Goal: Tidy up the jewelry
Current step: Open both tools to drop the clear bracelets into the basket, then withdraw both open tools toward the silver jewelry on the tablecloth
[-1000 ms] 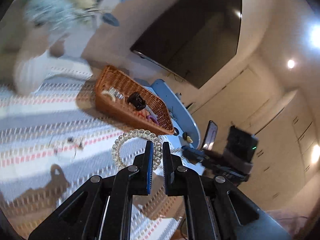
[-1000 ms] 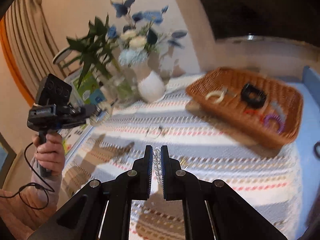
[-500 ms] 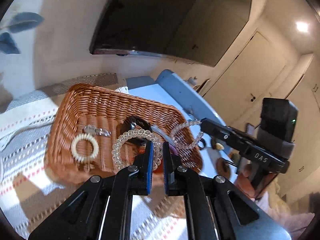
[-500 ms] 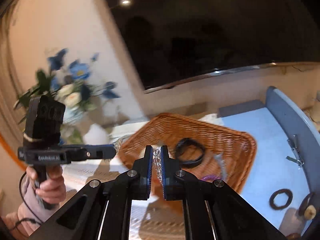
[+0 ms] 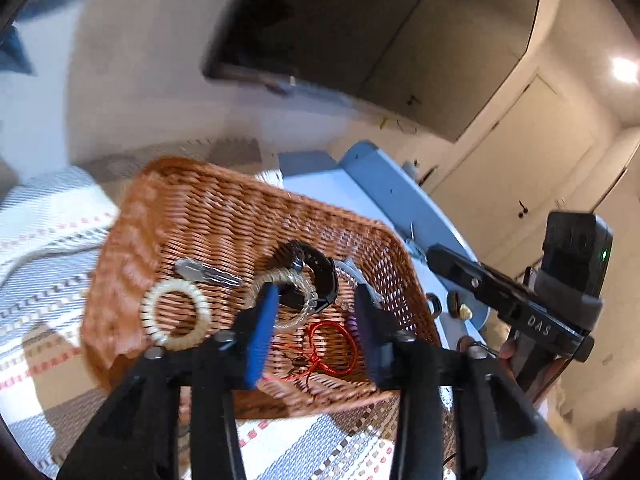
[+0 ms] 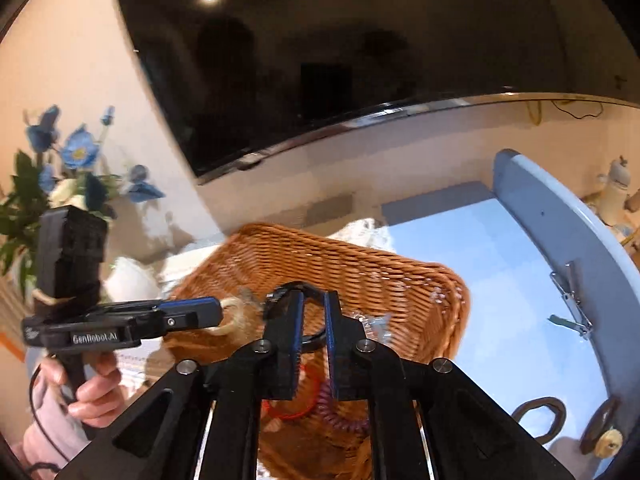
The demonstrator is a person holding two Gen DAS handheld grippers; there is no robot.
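Both hand-held grippers hang over the wicker basket (image 5: 208,216). The left hand-held gripper (image 5: 314,304) has jaws opening; the clear spiral bracelet (image 5: 298,284) lies against its left finger, not pinched. The right hand-held gripper (image 6: 311,312) has jaws opening, still narrow, with nothing pressed between them. Beyond the left fingers lie a black band (image 5: 320,268), a cream spiral bracelet (image 5: 176,314) and a red cord (image 5: 332,346).

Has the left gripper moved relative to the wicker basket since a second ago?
Yes. The left gripper has travelled from over the striped cloth to above the wicker basket, where its jaws are opening.
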